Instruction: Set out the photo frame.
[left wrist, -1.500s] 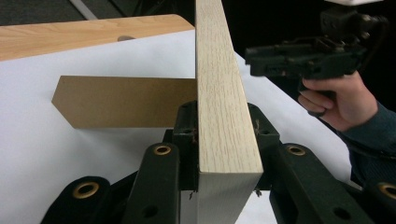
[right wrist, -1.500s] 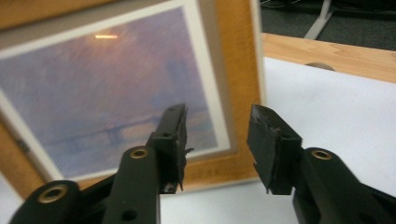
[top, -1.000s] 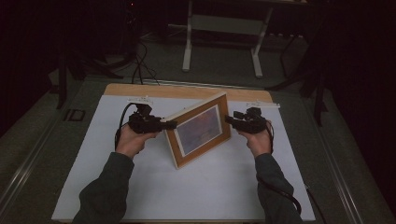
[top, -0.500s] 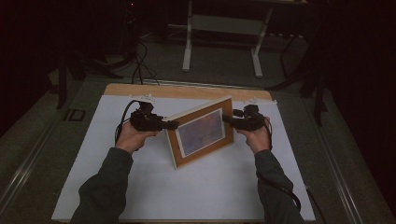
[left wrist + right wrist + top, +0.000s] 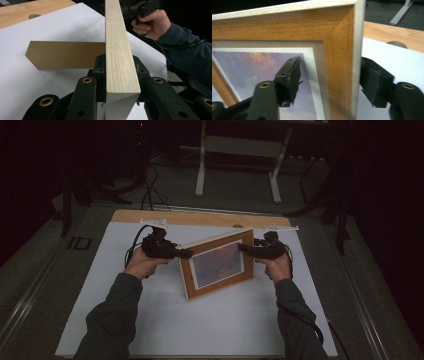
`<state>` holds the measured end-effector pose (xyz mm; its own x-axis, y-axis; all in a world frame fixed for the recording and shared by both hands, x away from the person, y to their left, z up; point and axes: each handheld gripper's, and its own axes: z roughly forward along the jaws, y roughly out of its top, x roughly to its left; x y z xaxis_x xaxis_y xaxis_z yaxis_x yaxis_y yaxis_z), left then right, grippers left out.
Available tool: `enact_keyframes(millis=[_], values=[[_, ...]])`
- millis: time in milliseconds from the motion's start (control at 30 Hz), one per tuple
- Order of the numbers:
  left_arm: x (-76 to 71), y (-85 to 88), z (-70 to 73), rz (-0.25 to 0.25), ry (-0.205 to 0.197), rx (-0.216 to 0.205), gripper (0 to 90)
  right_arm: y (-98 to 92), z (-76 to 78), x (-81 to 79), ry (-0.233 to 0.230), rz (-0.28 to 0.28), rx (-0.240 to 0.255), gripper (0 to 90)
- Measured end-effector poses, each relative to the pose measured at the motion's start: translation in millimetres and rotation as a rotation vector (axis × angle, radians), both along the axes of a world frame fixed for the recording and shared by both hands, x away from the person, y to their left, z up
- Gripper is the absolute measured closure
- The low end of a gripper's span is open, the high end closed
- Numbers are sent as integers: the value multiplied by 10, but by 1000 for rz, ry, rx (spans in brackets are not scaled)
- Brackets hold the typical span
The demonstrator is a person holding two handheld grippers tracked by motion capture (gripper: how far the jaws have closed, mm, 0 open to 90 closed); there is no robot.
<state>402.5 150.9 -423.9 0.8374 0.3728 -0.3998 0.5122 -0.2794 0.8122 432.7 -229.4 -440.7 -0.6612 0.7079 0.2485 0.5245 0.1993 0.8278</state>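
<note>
High view: picture frame (image 5: 218, 265) standing upright on the white sheet (image 5: 200, 330) covering the desk (image 5: 200, 217), near the far edge and about midway between left and right edges, printed side toward the near edge. Left gripper (image 5: 184, 253) held at the frame's left edge near the top corner, right gripper (image 5: 242, 247) at its right edge near the top corner, each in a hand with a dark sleeve reaching in from the near edge.

Left gripper view: pale wooden edge of the frame (image 5: 120, 65) running up the middle, set between the two black jaws, both jaws pressed against its sides and clamped on it. Brown cardboard easel back (image 5: 65, 54) sticking out to the left behind the frame, lying low over the white sheet (image 5: 37, 82). Bare wood of the desk (image 5: 25, 11) at the far corner. Farther off, the other hand (image 5: 150, 23) gripping its own tool at the frame's far end.

Right gripper view: corner of the frame (image 5: 337, 50) close up, honey-brown front with a pale outer rim, purple-toned print inside a white mat. One jaw in front of the print, the other behind the frame, a gap visible on both sides; jaws just been opening, now wide, straddling the frame's edge without pressing it. White sheet (image 5: 392, 60) and desk wood (image 5: 387, 32) beyond.
</note>
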Motion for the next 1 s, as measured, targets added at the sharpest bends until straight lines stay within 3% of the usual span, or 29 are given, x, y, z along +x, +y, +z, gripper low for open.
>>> enact_keyframes(millis=[333,633,833,1000], values=[[14,12,-16,38,-23,4,723,-124,-22,-69,10,2,19,510],[35,44,-32,77,-25,0,710,-114,-21,-194,-15,-1,-19,580],[65,-30,-64,75,-14,-13,694,-138,-26,-299,-25,-18,-28,616],[75,-150,-98,27,1,-27,690,-160,-20,-408,-48,-17,-36,619]])
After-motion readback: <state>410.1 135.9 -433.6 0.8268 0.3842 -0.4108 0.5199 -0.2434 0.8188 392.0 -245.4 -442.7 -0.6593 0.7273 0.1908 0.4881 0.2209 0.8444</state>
